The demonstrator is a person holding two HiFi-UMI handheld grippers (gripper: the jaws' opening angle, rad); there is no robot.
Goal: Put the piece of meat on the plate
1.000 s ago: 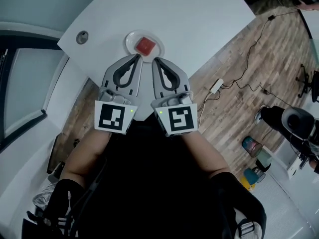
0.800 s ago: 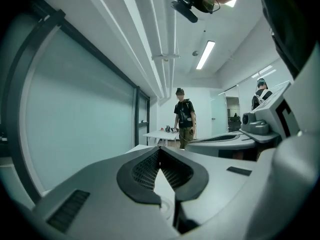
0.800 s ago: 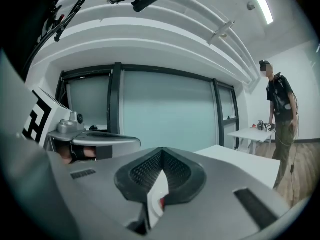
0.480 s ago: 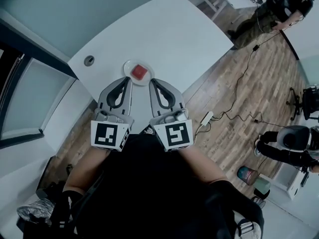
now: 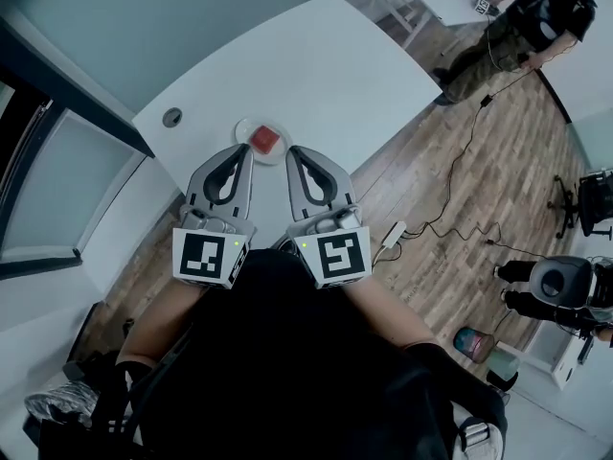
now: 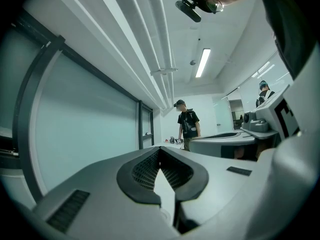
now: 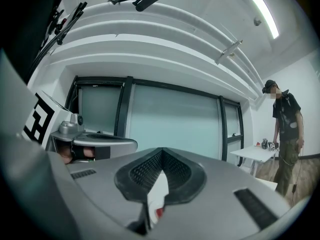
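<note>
The red piece of meat [image 5: 265,141] lies on a small white plate [image 5: 247,129] near the front edge of the white table [image 5: 316,65]. My left gripper [image 5: 246,151] and right gripper [image 5: 291,151] are held side by side, high above the table's near edge. Their tips point at the plate from either side. Both are shut with nothing between the pads. In the left gripper view the left gripper [image 6: 160,150] points level across the room. Below the closed tips of the right gripper [image 7: 161,151] a sliver of red meat [image 7: 158,213] shows.
A round cable hole [image 5: 172,117] sits in the table left of the plate. A power strip [image 5: 393,233] with a cable lies on the wooden floor to the right. A person [image 5: 536,17] stands at another table far right. A glass wall [image 5: 57,190] runs along the left.
Both grippers have risen together, still shut and empty. The table and plate look smaller and farther below. The meat stays on the plate.
</note>
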